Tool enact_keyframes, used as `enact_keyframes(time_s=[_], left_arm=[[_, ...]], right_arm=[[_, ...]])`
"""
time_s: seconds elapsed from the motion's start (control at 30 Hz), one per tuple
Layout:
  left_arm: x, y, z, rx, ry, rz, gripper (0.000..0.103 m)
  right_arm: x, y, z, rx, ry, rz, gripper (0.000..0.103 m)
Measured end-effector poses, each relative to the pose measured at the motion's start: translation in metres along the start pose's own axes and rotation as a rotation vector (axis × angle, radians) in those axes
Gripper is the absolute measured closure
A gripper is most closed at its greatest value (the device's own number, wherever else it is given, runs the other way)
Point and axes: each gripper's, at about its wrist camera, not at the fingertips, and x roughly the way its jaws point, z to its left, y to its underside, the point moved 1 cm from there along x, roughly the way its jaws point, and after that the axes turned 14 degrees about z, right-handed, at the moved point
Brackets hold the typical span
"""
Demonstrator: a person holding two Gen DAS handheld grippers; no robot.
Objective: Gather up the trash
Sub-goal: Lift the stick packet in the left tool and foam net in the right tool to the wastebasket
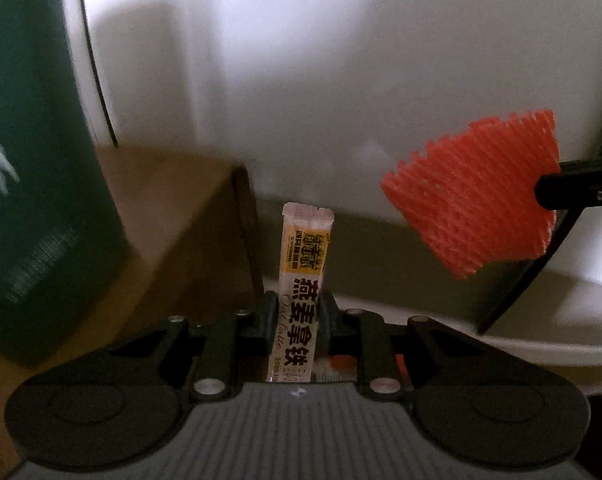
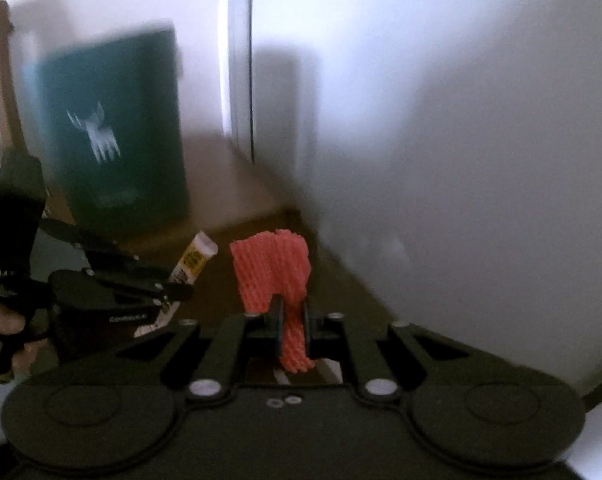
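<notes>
Trash sits in both my claws. My left gripper [image 1: 293, 312] is closed on a coffee stick packet [image 1: 303, 288], which stands upright between the pads. My right gripper [image 2: 291, 316] pinches a red foam fruit net [image 2: 275, 270], bunched at the grip and fanning out above. A dark green box [image 1: 33, 160] stands on the brown surface [image 1: 173, 208] by the white wall [image 1: 341, 60]; I cannot tell what it contains. Only the right wrist view shows a hand [image 2: 5, 324] holding the left gripper's handle.
</notes>
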Motion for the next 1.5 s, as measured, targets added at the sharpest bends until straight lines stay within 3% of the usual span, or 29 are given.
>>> enact_keyframes(time_s=[0.17, 0.53, 1.0, 1.33, 1.5], left_arm=[[-0.073, -0.009, 0.009, -0.024, -0.019, -0.086, 0.082], [-0.183, -0.028, 0.033, -0.080, -0.073, -0.234, 0.082], [-0.289, -0.072, 0.093, -0.129, -0.215, -0.365, 0.082], [-0.286, -0.120, 0.160, -0.204, -0.247, -0.363, 0.082], [-0.271, -0.121, 0.186, -0.238, -0.275, -0.320, 0.082]], right_arm=[[-0.051, -0.025, 0.013, -0.031, -0.002, -0.106, 0.095], [-0.124, -0.078, 0.071, -0.145, 0.023, -0.298, 0.095], [-0.155, -0.158, 0.113, -0.176, -0.021, -0.417, 0.095], [-0.125, -0.216, 0.153, -0.236, -0.002, -0.402, 0.095], [-0.103, -0.223, 0.173, -0.261, 0.004, -0.363, 0.095]])
